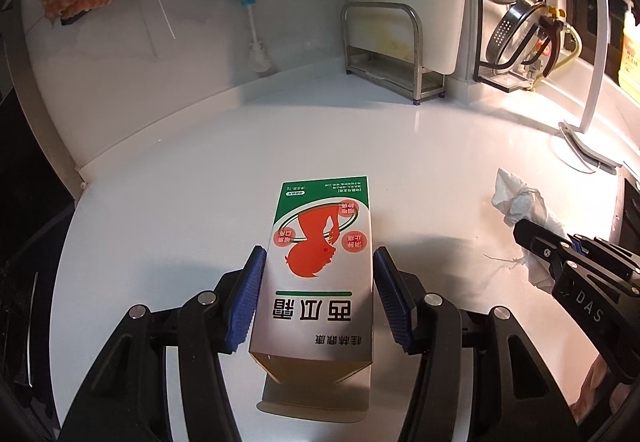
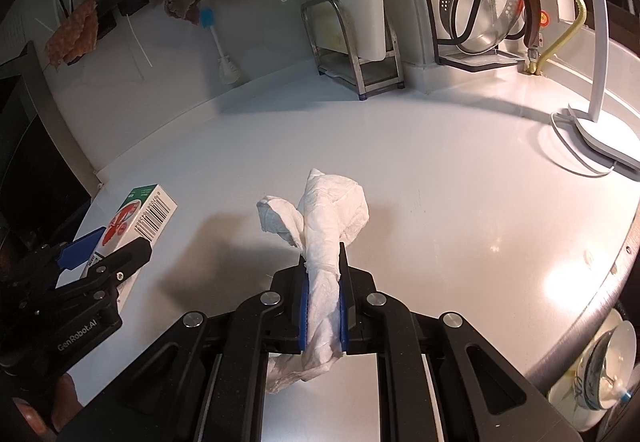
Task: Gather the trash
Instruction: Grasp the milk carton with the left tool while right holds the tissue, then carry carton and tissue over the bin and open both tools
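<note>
A white carton with green and red print [image 1: 320, 262] lies between the blue pads of my left gripper [image 1: 318, 262]. The pads stand at its two sides, touching or almost touching; contact is unclear. The carton also shows at the left of the right wrist view [image 2: 138, 218], with the left gripper [image 2: 100, 254] around it. My right gripper [image 2: 323, 270] is shut on a crumpled white paper tissue [image 2: 332, 218], which sticks out ahead of and behind the pads. In the left wrist view the tissue [image 1: 520, 202] and right gripper [image 1: 536, 238] are at the right.
Everything sits on a white counter [image 1: 240, 162]. At the back stand a metal rack [image 1: 384, 46], a pot-lid holder [image 2: 480, 2] and a white lamp base [image 2: 596, 138]. Cloths and a brush [image 1: 256, 38] hang on the wall. Dishes [image 2: 600, 374] lie beyond the right edge.
</note>
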The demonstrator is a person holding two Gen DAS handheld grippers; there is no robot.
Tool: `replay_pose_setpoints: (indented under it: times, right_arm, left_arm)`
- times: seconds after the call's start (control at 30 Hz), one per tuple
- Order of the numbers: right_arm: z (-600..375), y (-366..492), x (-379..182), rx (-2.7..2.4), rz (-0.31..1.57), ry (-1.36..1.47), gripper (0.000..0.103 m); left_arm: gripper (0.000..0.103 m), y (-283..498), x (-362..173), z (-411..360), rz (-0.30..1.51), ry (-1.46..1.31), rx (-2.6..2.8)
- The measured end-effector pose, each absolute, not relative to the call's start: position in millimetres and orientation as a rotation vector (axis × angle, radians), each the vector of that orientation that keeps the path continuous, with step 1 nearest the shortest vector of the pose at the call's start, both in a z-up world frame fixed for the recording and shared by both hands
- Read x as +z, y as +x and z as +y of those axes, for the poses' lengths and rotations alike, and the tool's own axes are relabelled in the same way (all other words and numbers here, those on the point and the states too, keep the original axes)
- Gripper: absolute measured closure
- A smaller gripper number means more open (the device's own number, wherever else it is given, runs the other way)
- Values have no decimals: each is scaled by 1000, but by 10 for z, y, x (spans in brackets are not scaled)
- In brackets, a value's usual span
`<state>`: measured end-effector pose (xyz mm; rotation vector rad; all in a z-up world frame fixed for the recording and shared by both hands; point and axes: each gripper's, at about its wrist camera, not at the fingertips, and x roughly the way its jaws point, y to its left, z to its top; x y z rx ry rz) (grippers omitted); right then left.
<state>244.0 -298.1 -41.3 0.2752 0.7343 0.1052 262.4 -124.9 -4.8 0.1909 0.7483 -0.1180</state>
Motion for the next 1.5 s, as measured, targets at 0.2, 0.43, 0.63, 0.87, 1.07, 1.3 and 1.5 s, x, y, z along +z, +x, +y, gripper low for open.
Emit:
replay_pose_setpoints:
  times: [0.2,0.43,0.63,0.87,1.07,1.3,1.5]
  right_arm:
    - [-2868,1729,-402,107,712,306,92]
    - [-2702,887,-484,82,716,347,92]
    - [-2608,256,-648,33,708,406,92]
    - [-2425,-270,-775,-4,709,378,92]
    - [-2382,-499,-965,-6,752,357,92]
    - [-2437,-592,-1074,-26,773,360,92]
    - [-2391,-604,-1110,-21,775,335,92]
  left_arm:
    - [49,2086,106,-1020,697,186,-144]
    - [49,1411,130,-823,665,171,-181]
    - [49,893,14,-758,674,162,-217]
    - [49,380,-177,-791,685,158,-253]
    - [49,140,-340,-877,693,163,-278]
    - [49,95,-520,-893,736,157,-278]
    - [49,128,-662,-861,783,147,-265]
